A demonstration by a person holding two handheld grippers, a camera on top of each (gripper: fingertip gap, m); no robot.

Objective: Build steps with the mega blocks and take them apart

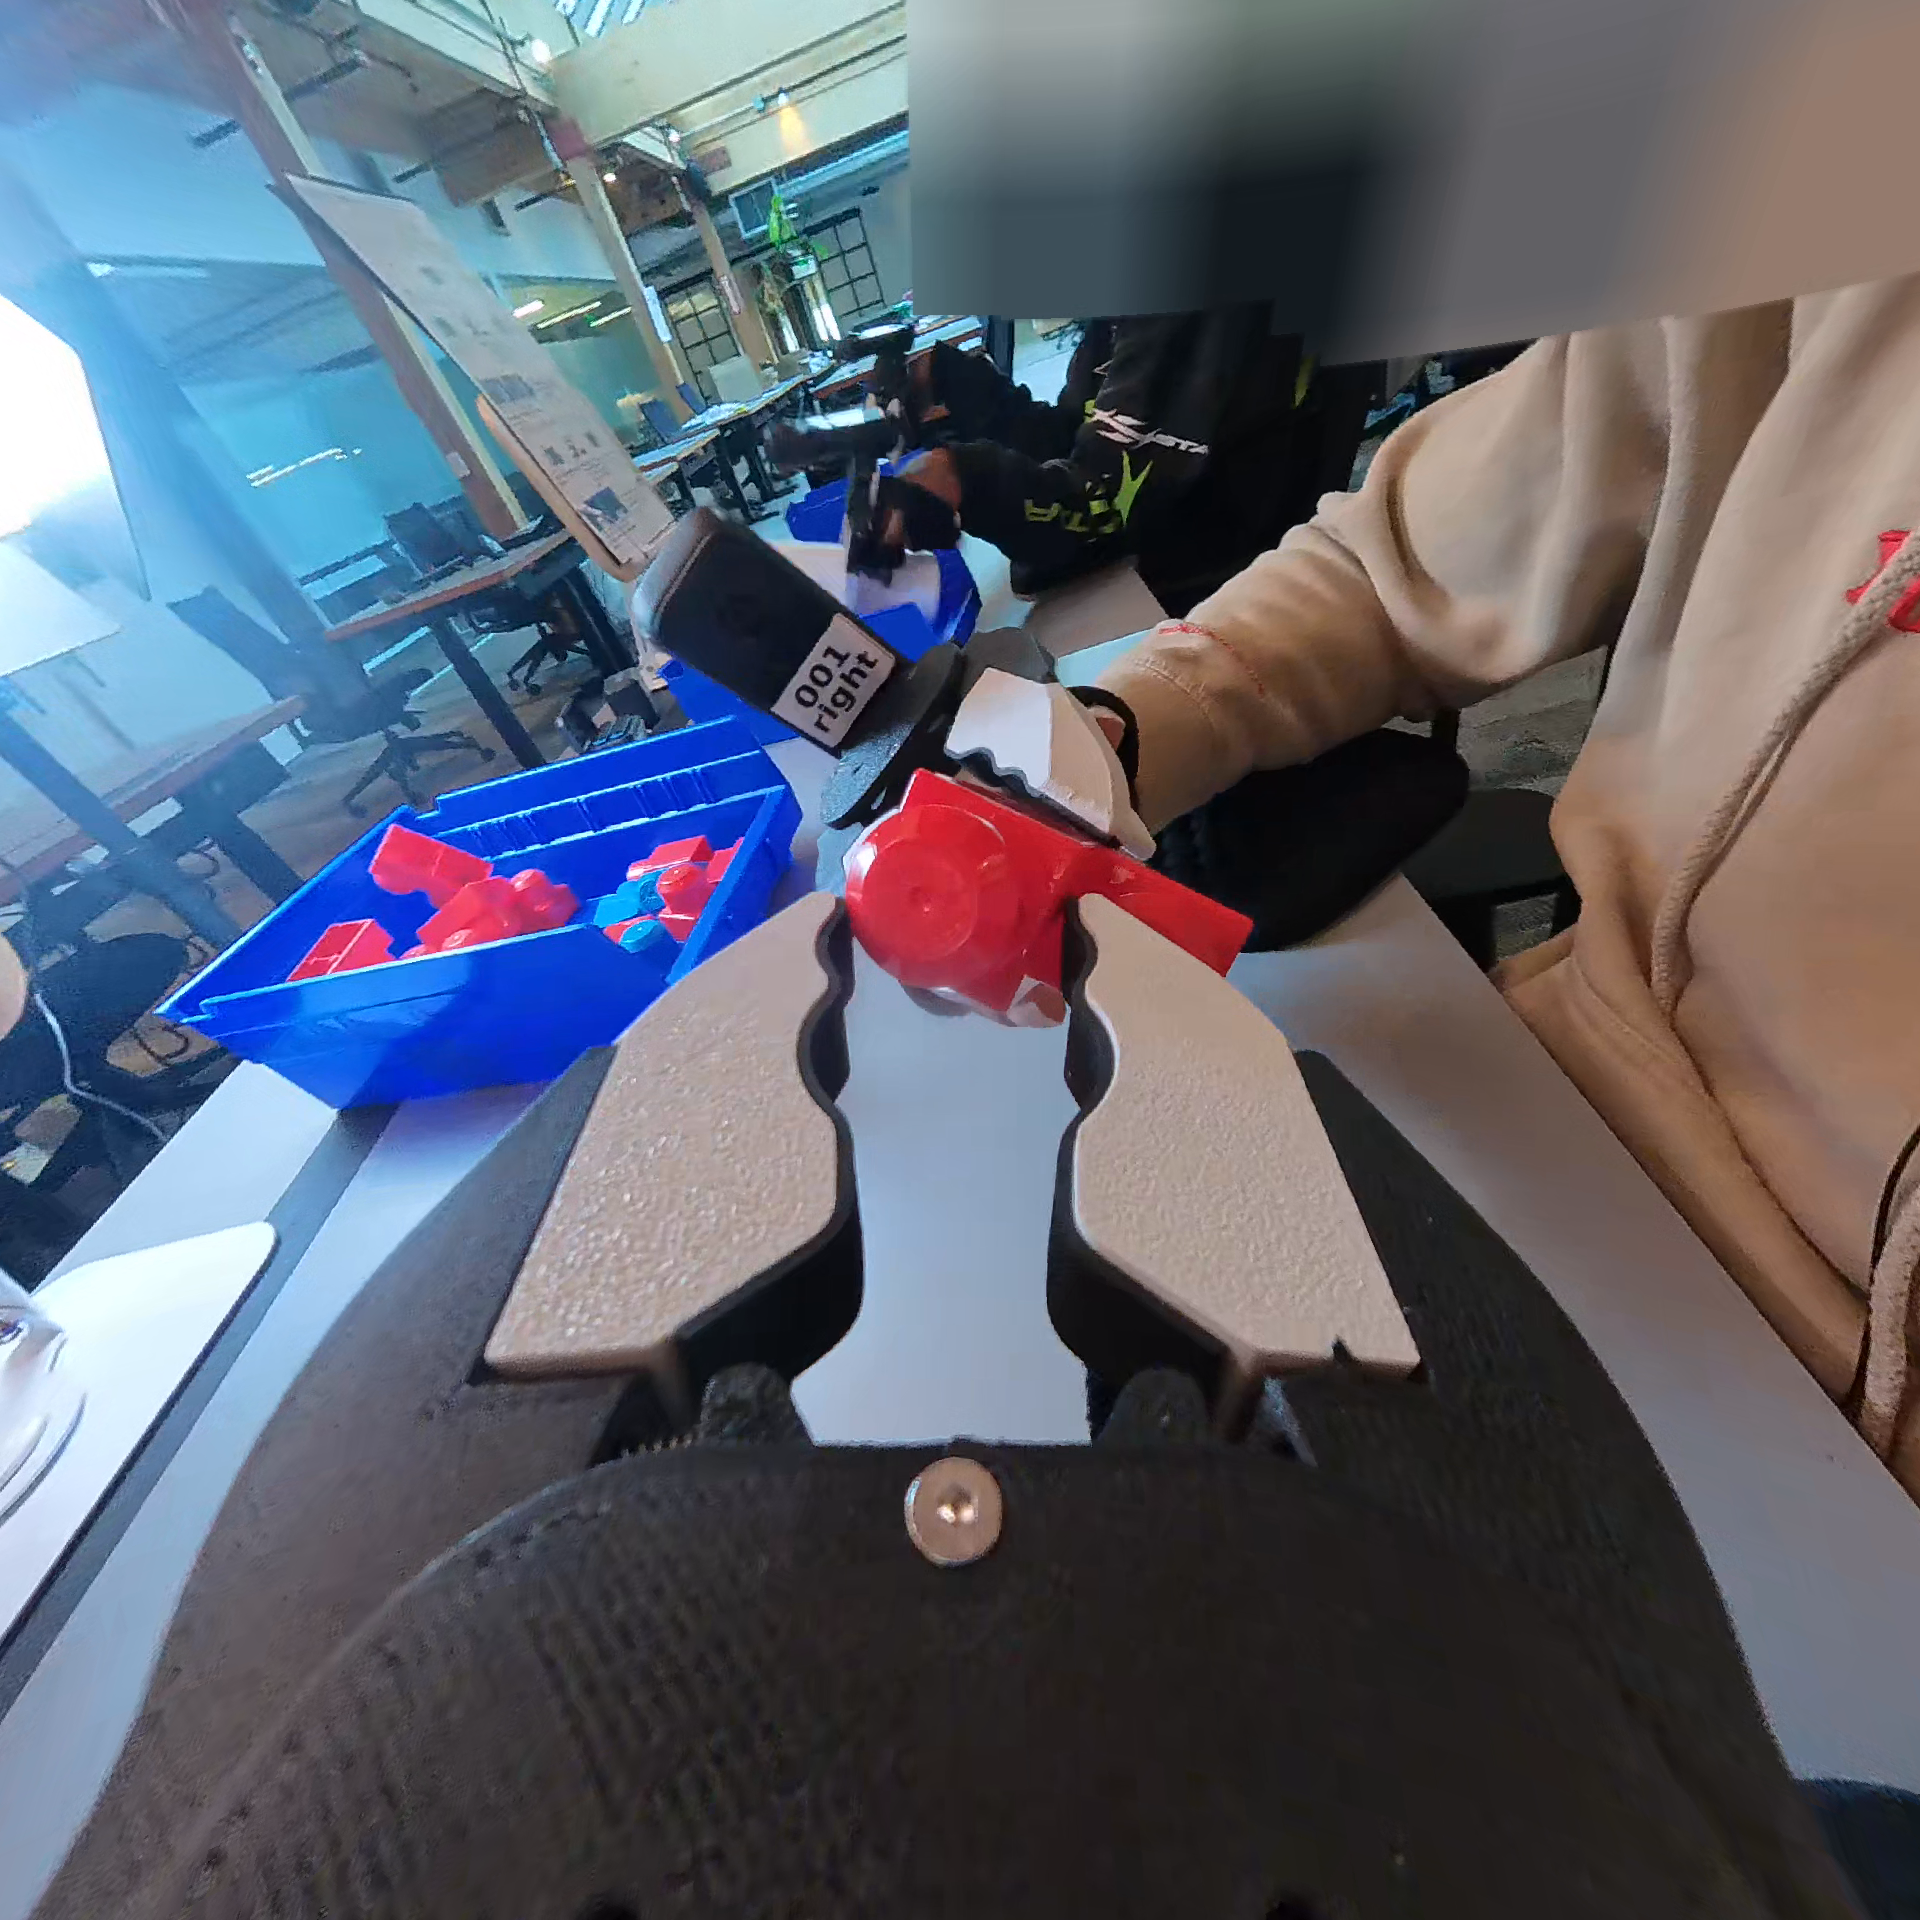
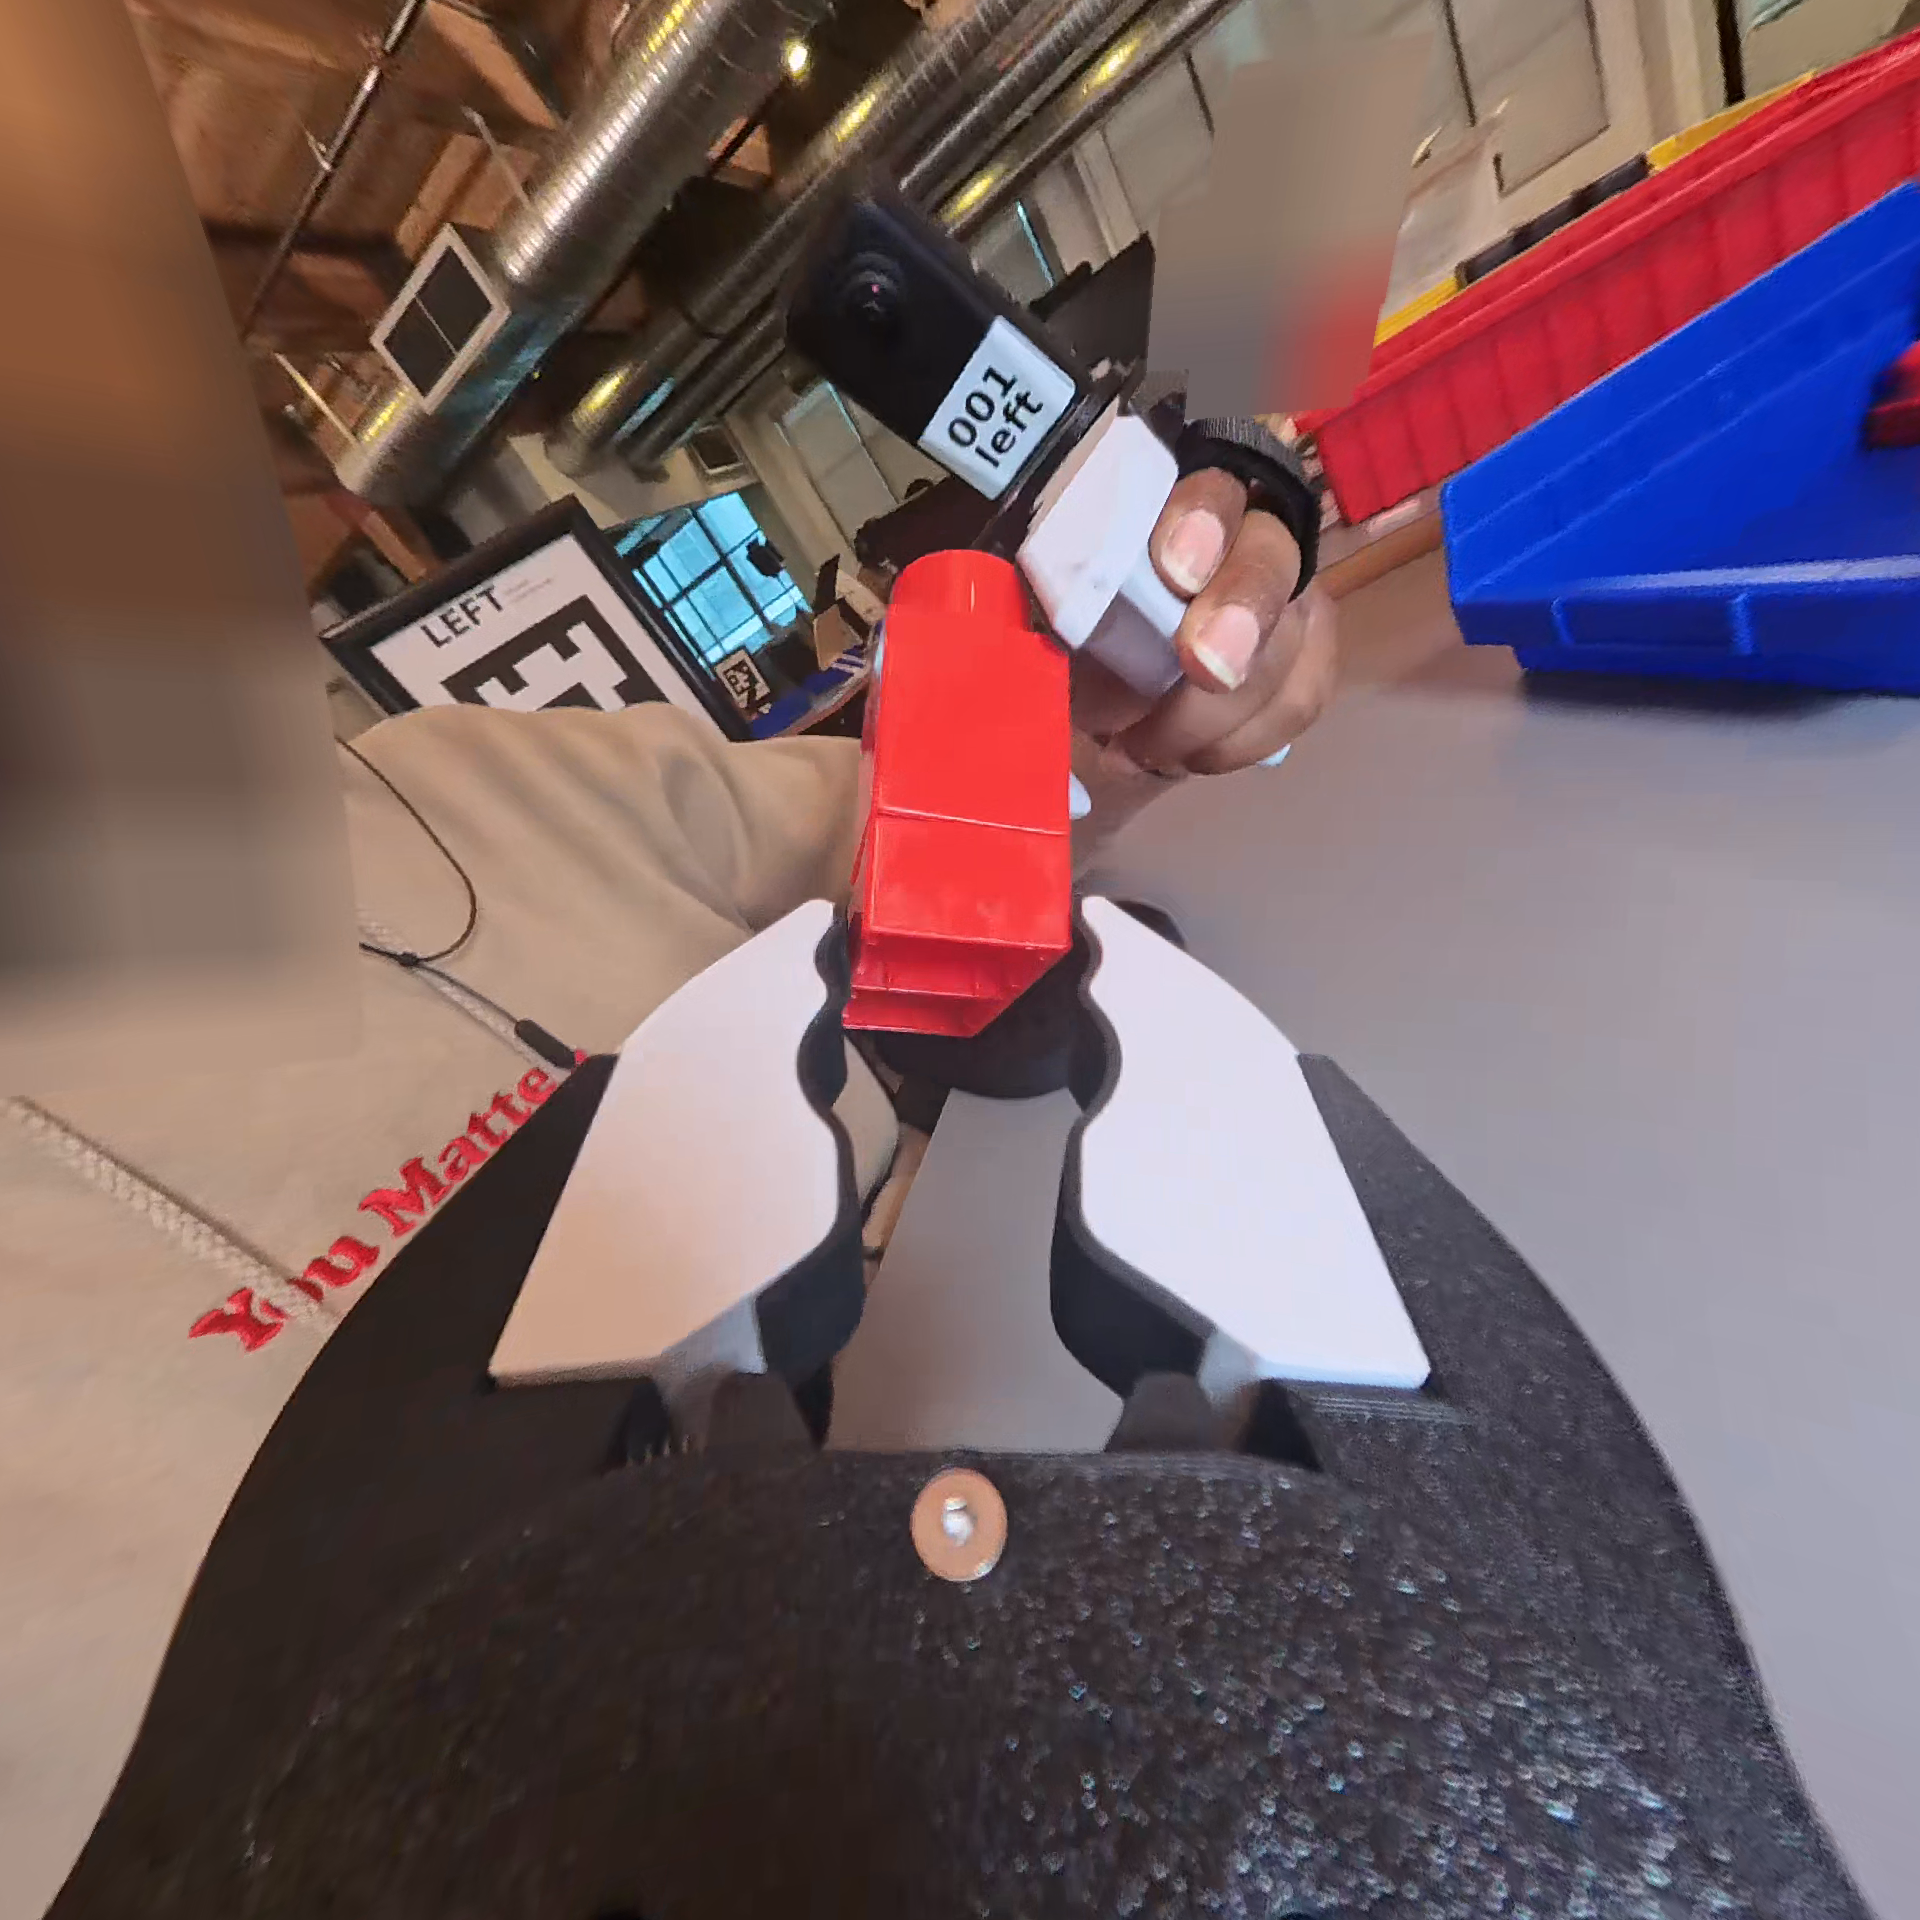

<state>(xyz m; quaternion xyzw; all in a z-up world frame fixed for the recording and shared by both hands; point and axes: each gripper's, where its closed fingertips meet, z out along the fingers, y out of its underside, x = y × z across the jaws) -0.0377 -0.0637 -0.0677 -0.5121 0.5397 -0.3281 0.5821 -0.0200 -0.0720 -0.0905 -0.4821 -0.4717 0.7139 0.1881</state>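
A short stack of red mega blocks (image 1: 966,904) is held in the air above the grey table (image 1: 1434,1164). It shows two joined pieces with a seam in the right wrist view (image 2: 966,790). My left gripper (image 1: 956,925) is shut on the end with the round stud. My right gripper (image 2: 961,935) is shut on the opposite, open-bottomed end. The two grippers face each other. A white finger (image 1: 1029,738) of the right gripper shows over the block in the left wrist view. A white finger (image 2: 1101,582) of the left gripper shows beside the stud end in the right wrist view.
A blue bin (image 1: 436,1029) with several loose red and blue blocks stands on the table to the left, and also shows in the right wrist view (image 2: 1714,499). A red bin (image 2: 1579,322) lies behind it. A person in a beige hoodie (image 1: 1714,727) sits close by.
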